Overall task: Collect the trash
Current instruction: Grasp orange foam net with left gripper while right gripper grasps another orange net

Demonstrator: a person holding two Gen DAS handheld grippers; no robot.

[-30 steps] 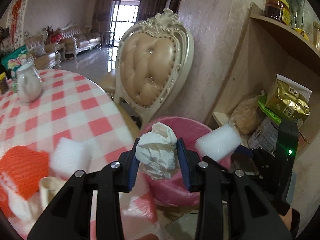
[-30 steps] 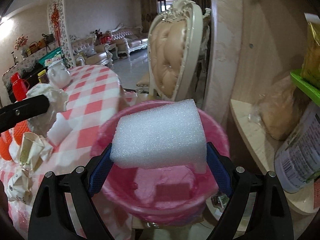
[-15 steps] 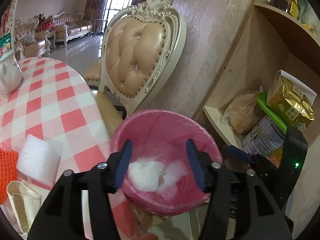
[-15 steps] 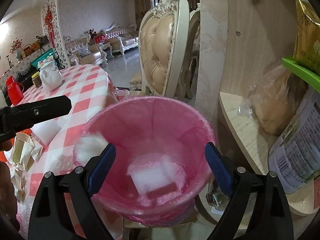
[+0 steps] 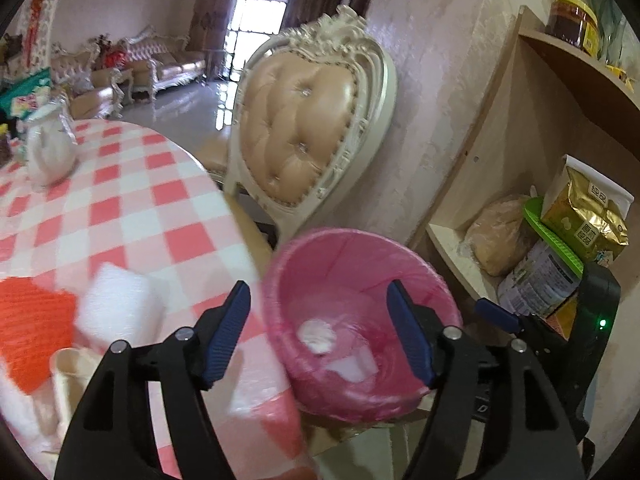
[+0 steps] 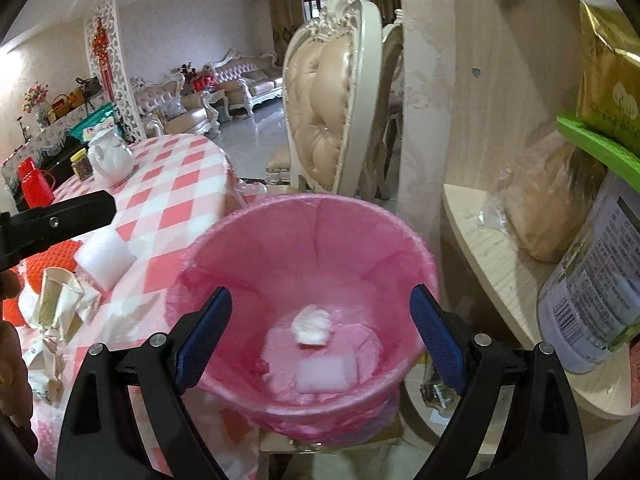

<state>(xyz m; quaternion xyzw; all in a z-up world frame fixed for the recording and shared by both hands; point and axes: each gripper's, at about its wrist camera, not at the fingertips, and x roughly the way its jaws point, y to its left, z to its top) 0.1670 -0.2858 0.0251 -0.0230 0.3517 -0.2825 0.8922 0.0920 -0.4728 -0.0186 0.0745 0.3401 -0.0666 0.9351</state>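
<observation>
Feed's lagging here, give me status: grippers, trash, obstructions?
Left gripper opening, empty; right gripper open, empty. Paper wad, foam block in pink bin. Nothing in the way.

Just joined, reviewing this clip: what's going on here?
A person with a handheld gripper in each hand is clearing trash from a checked table into a pink-lined bin. Both grippers hang over the bin with nothing between their jaws: the left gripper is opening, the right gripper is open. A crumpled paper wad and a white foam block lie in the bin. On the table another foam block, orange netting and a crumpled carton remain to be collected.
</observation>
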